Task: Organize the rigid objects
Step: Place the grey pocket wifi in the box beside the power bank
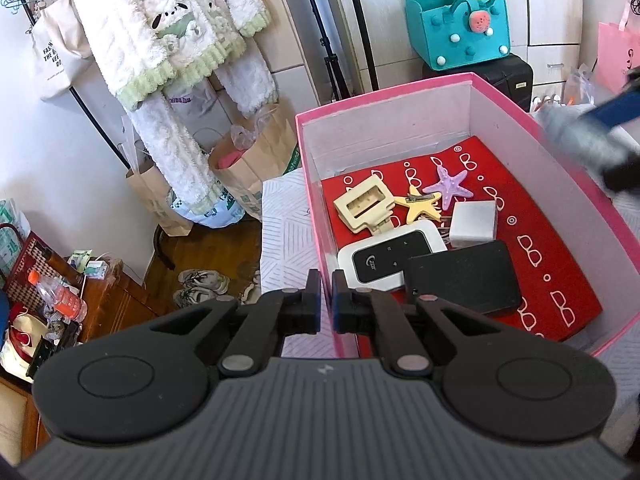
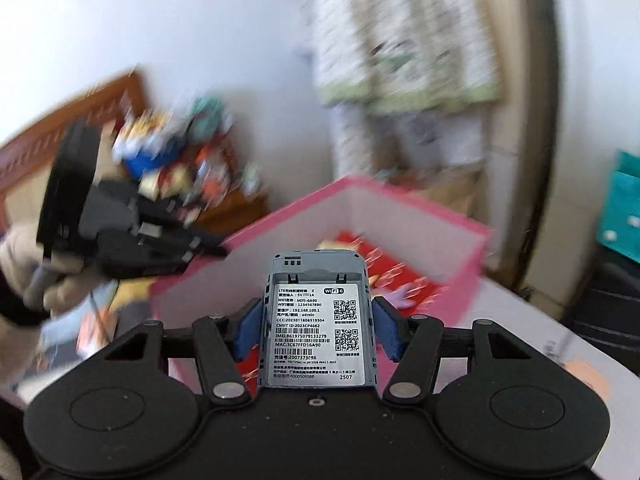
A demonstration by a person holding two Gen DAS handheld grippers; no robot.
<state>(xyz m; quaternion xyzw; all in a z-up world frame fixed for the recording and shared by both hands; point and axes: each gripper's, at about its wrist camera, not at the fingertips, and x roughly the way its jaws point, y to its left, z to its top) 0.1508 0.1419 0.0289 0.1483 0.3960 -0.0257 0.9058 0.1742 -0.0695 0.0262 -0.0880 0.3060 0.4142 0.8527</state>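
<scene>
A pink box (image 1: 592, 192) with a red liner holds a white pocket router (image 1: 390, 256), a black flat device (image 1: 464, 276), a white charger cube (image 1: 474, 224), a cream clip (image 1: 362, 204), a yellow star (image 1: 418, 208) and a purple star (image 1: 450, 182). My left gripper (image 1: 326, 300) is shut and empty, at the box's near left wall. My right gripper (image 2: 316, 328) is shut on a grey router body (image 2: 318, 320), label side up, held above the pink box (image 2: 280, 232). It shows blurred in the left wrist view (image 1: 592, 140), over the box's right rim.
The box stands on a white patterned cloth (image 1: 284, 240). A teal bag (image 1: 456, 28) sits on a black case behind it. Hanging fleece clothes (image 1: 168, 40), paper bags (image 1: 248, 168), shoes (image 1: 204, 284) and a cluttered wooden cabinet (image 1: 60, 304) lie to the left.
</scene>
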